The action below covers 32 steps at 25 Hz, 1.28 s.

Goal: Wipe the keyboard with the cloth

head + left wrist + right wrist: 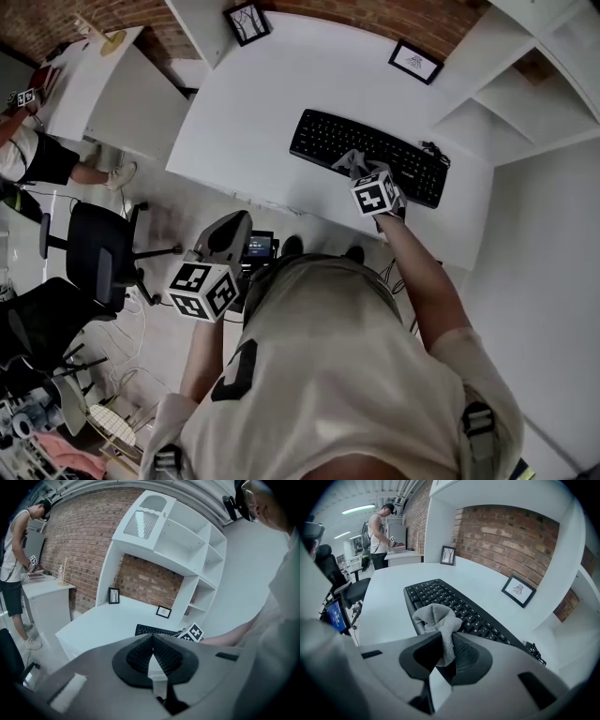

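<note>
An office: a white corner table (272, 103) carries a black keyboard (367, 156), with a brick wall (394, 19) behind the table, white shelves (525, 94) above it and swivel chairs (98, 258) beside it.

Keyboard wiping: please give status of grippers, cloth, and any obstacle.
Right gripper shut on cloth, cloth at keyboard front edge. Left gripper shut, empty, away from keyboard. No obstacle on keys.

The white, curved, smooth-topped counter (272, 112) fills the upper middle of the head view. A black plastic keyboard (323, 139) lies slantwise on its right half. Along its far edge stand a small black-framed picture (247, 22) and, further right, a second black-framed picture (415, 61).
</note>
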Motion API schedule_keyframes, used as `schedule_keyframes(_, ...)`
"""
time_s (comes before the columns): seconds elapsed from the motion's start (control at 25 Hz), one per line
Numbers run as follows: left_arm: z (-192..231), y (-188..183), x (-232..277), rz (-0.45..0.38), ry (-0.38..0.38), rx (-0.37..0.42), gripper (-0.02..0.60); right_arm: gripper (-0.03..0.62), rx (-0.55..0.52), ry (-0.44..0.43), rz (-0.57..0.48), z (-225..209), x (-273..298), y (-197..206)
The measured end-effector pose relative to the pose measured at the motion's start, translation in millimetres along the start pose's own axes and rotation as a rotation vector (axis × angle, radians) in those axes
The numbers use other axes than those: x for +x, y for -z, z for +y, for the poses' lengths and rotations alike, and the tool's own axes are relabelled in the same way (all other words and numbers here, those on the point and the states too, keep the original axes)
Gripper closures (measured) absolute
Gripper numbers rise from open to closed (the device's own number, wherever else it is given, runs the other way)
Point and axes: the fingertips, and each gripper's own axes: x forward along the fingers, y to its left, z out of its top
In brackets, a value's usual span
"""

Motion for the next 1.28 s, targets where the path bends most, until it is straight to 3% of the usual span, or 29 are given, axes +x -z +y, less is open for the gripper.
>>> schedule_keyframes(0.44,27.5,1.4,-2.8,-0.028,-0.050,-0.058,0.577,0.549,0.086,0.015,0.005,-14.8,-1.3,17.6)
schedule_keyframes(0.8,59.7,-12.6,-2.2,-0.084,-0.074,-0.108,0.577,0.549,0.054,0.071,0.031,-28.7,-5.4,20.5)
schedule_keyframes(1.28,64.1,-8.0,0.8,-0.038,0.027,-0.083,0.577,0.549,0.129,0.100,0.043,-11.8,-5.4,33.8)
